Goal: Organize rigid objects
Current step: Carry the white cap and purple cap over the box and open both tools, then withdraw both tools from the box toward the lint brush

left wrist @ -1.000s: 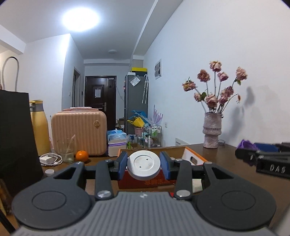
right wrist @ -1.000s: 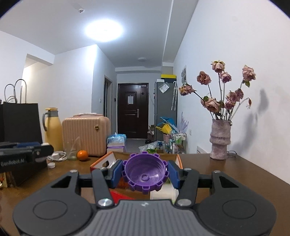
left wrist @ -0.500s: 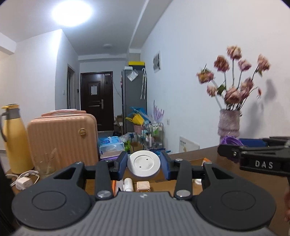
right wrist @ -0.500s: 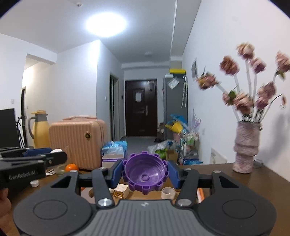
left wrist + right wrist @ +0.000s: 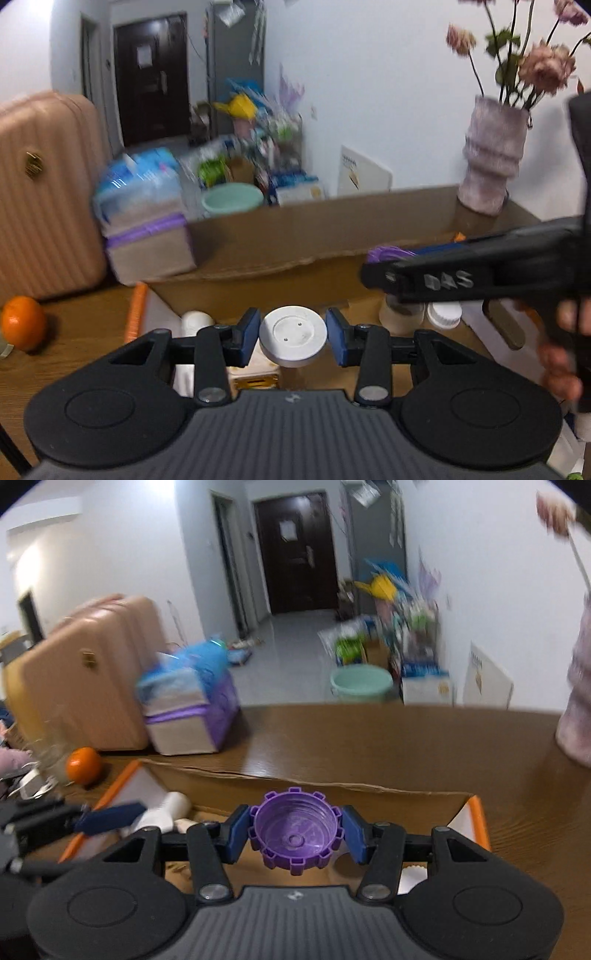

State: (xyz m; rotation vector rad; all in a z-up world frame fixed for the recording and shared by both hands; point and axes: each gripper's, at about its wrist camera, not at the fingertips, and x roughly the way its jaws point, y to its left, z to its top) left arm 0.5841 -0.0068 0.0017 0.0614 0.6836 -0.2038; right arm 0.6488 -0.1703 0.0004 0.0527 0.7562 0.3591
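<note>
Left wrist view, frame centre: the left claw point(image 5: 293, 335) clamps a white disc point(image 5: 293, 336) above the cardboard box point(image 5: 332, 236); lower before releasing. Right wrist view, centre: the right claw point(image 5: 295, 830) pinches a purple cap point(image 5: 295, 832) over that box

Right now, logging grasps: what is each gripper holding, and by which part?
Left gripper: white round cap, jaws on opposite sides of its rim. Right gripper: purple ridged cap, likewise.

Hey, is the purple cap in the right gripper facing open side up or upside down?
Open side toward the camera: the purple cap shows its hollow, ribbed inside, with the right gripper pinching its notched rim.
</note>
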